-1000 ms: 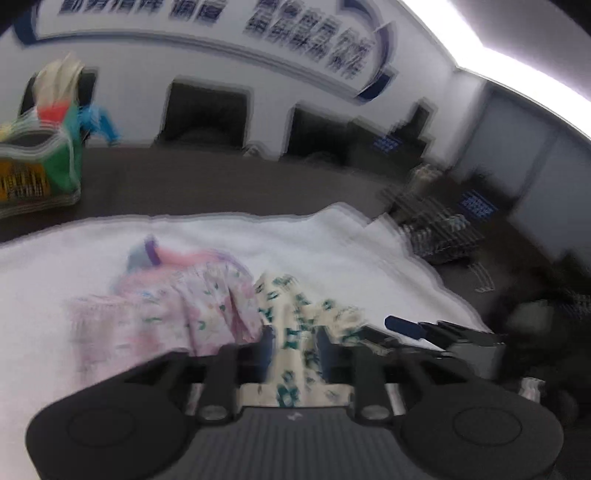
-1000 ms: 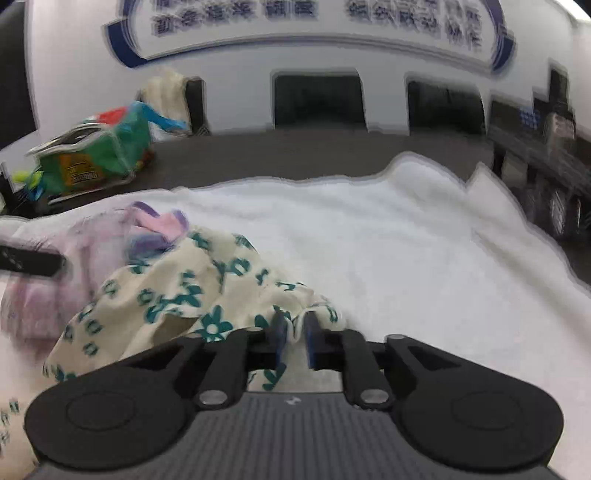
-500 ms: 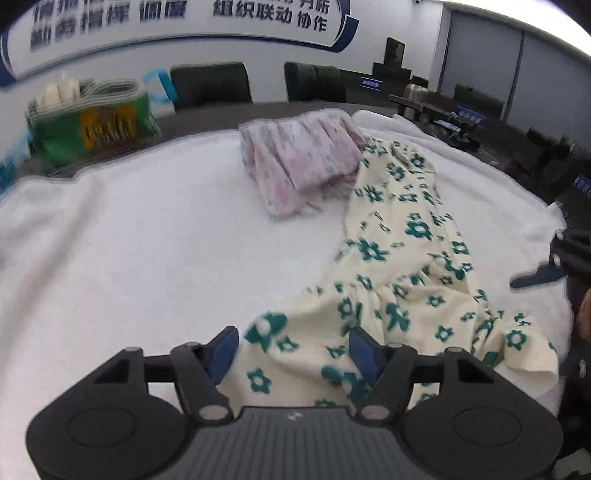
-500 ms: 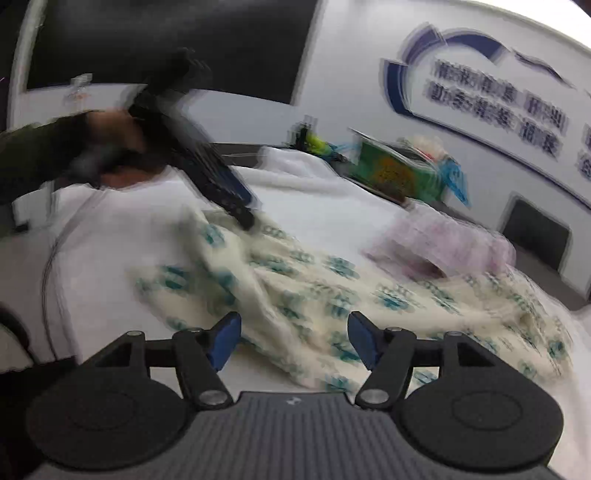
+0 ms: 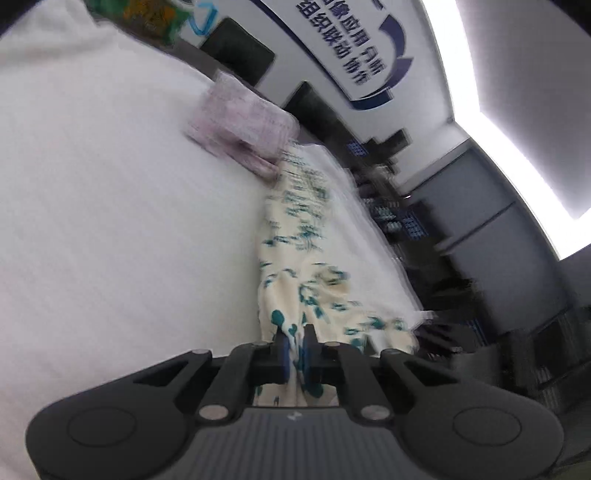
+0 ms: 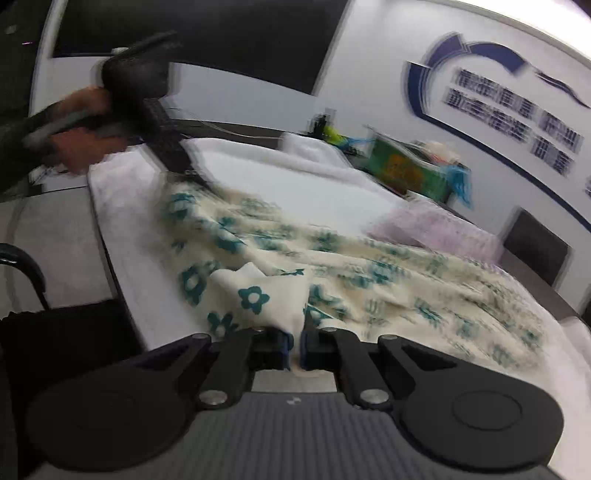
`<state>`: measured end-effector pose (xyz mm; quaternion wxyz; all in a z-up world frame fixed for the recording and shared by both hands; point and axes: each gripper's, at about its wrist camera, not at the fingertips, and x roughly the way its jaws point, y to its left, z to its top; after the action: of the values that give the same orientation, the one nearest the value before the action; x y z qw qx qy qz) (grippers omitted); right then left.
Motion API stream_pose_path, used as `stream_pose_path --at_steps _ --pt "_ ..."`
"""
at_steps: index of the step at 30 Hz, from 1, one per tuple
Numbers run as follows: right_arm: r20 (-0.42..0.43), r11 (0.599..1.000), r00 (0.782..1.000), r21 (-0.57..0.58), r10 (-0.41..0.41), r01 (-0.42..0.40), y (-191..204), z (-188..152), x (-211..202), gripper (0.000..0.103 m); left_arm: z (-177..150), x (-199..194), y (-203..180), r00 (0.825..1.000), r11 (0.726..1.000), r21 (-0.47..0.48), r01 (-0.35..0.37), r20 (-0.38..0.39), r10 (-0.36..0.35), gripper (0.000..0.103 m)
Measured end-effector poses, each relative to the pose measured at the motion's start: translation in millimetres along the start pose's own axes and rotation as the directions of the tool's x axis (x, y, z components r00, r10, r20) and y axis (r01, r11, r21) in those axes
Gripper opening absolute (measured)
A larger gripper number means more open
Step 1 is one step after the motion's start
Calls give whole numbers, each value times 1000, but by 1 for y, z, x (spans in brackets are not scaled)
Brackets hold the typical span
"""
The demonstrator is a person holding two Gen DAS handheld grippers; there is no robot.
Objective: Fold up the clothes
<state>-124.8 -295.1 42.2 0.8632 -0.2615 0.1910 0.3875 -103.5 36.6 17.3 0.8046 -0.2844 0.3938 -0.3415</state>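
Note:
A cream garment with teal flowers [image 5: 295, 236] lies stretched along the white padded table cover [image 5: 110, 221]. My left gripper [image 5: 294, 343] is closing, its pads pinching one edge of that garment. In the right wrist view the same floral garment [image 6: 369, 266] spreads across the cover [image 6: 258, 173]. My right gripper [image 6: 294, 347] is closing on a folded corner near the table's edge. At the upper left of that view the left gripper [image 6: 195, 177], held by a hand [image 6: 81, 140], grips the far end. A folded pink garment [image 5: 240, 122] [image 6: 432, 229] sits beyond.
A green bag of items [image 6: 406, 170] [image 5: 147, 14] stands at the back of the table. Dark chairs [image 5: 240, 55] [image 6: 535, 251] line the far side under a wall with blue lettering. A black chair arm [image 6: 22, 266] is near the table's left edge.
Both grippers stood open over the floral garment half a second ago and are now closed on its edges. The left wrist has rolled and dropped lower; the garment is pulled out longer.

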Motion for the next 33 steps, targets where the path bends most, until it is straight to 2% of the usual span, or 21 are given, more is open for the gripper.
stream_pose_path --at_steps 2,4,6,7,8,10,12,15,16,17,18,20,22,23,24,25,27,28,30,31,33 --pt "-11 999 999 5 -32 32 3 -8 -19 5 -9 5 -9 997 997 42 63 -39 -61 26" --pt "-25 998 998 3 -58 59 8 -15 -36 9 -16 -4 -17 999 976 219 23 -36 -15 28" --pt "-55 998 997 -46 -52 49 24 -25 -39 27 -26 -19 -26 998 889 452 -68 32 60 31" --pt "-65 995 997 -94 -47 41 35 -31 -40 51 -33 -27 -30 992 815 566 -124 86 92 39" --pt "-62 989 997 -141 -47 38 45 -36 -41 63 -45 -30 -37 979 700 685 -202 148 138 50" --pt "-41 977 997 -203 -69 59 60 -46 -41 67 -70 -22 -46 961 430 863 -265 197 196 55" --pt "-42 970 995 -228 -90 78 70 -50 -33 67 -88 -10 -48 963 243 943 -226 179 201 55" --pt "-8 946 994 -307 -108 101 85 -53 -23 66 -102 6 -55 974 151 979 -138 106 202 55" --pt "0 942 994 -318 -114 108 87 -52 -22 56 -103 10 -56 973 154 982 -114 79 215 48" --pt "9 937 993 -329 -119 115 88 -50 -20 30 -103 15 -57 971 169 981 -92 51 232 31" --pt "13 939 993 -326 -115 113 88 -48 -20 18 -100 19 -58 971 209 976 -62 10 240 24" --pt "1 968 998 -244 -56 55 72 -44 -29 9 -90 24 -60 979 352 935 -48 -26 204 10" --pt "37 981 999 -187 -37 43 61 -39 -36 8 -80 32 -62 985 476 879 -25 -59 159 8" --pt "86 984 994 -159 -62 76 56 -33 -39 8 -75 36 -62 988 534 846 -10 -74 136 13" --pt "130 986 987 -123 -93 109 54 -27 -41 8 -75 36 -64 991 554 832 -6 -68 113 15" --pt "159 987 981 -89 -115 130 52 -22 -43 14 -79 30 -64 995 525 851 -14 -40 91 17" --pt "134 992 985 -42 -110 117 52 -18 -49 52 -89 18 -64 998 441 897 -39 10 68 42" --pt "105 992 987 -24 -119 122 53 -22 -57 74 -93 17 -63 996 403 914 -52 21 82 61" --pt "49 982 983 82 -176 172 52 -37 -69 76 -101 15 -61 993 325 943 -77 44 108 67" --pt "23 962 978 185 -207 200 49 -46 -73 75 -103 18 -60 993 323 944 -72 36 116 67" --pt "0 880 977 434 -211 190 41 -66 -71 64 -102 29 -58 993 361 931 -48 5 119 65"
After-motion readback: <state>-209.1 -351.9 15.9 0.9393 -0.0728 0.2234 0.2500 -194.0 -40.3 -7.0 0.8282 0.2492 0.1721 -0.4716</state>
